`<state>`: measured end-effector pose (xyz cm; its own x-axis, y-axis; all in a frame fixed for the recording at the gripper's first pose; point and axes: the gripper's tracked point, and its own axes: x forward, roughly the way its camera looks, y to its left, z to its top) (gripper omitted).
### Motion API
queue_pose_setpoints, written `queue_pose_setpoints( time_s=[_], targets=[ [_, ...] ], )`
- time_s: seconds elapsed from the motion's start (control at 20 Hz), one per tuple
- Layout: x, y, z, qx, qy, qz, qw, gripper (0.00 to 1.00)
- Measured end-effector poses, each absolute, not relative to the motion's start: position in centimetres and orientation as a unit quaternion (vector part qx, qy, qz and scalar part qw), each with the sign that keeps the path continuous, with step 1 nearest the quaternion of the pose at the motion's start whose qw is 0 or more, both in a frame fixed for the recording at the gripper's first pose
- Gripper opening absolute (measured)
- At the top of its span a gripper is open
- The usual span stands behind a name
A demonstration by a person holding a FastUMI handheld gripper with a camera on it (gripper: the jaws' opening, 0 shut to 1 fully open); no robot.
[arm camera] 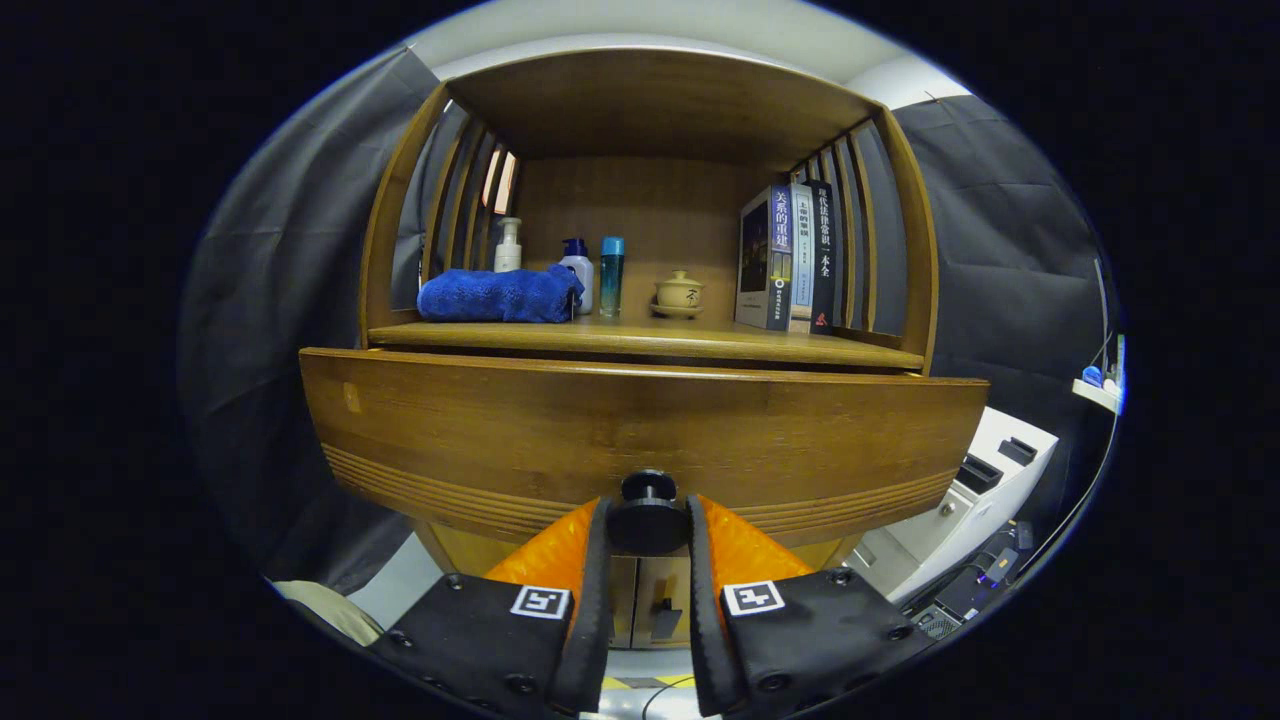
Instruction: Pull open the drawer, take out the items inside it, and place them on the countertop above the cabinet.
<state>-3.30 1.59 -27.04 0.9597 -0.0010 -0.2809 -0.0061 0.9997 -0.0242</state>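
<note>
Now the tongs [648, 525] pinch the dark knob [648, 510] of the drawer [640, 430] squarely between them — so the pull should run straight back and level, grip kept firm, until the items inside, hidden for now, clear the surface [640, 340] just beyond.

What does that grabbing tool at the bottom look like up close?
The gripper has two broad flat fingers side by side, each narrowing to a thin padded inner edge. Each finger carries a small square black-and-white marker and several round screws. No cable or sleeve can be seen on it.
</note>
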Motion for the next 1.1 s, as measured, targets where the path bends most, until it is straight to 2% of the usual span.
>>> queue_pose_setpoints(
  time_s=[0.7,1.1],
  targets=[
    [-8.9,1.8,-27.3,-0.018,0.158,0.005,0.987,0.42],
    [-9.7,1.9,-27.5,-0.018,0.167,0.009,0.986,0.41]
  ],
)
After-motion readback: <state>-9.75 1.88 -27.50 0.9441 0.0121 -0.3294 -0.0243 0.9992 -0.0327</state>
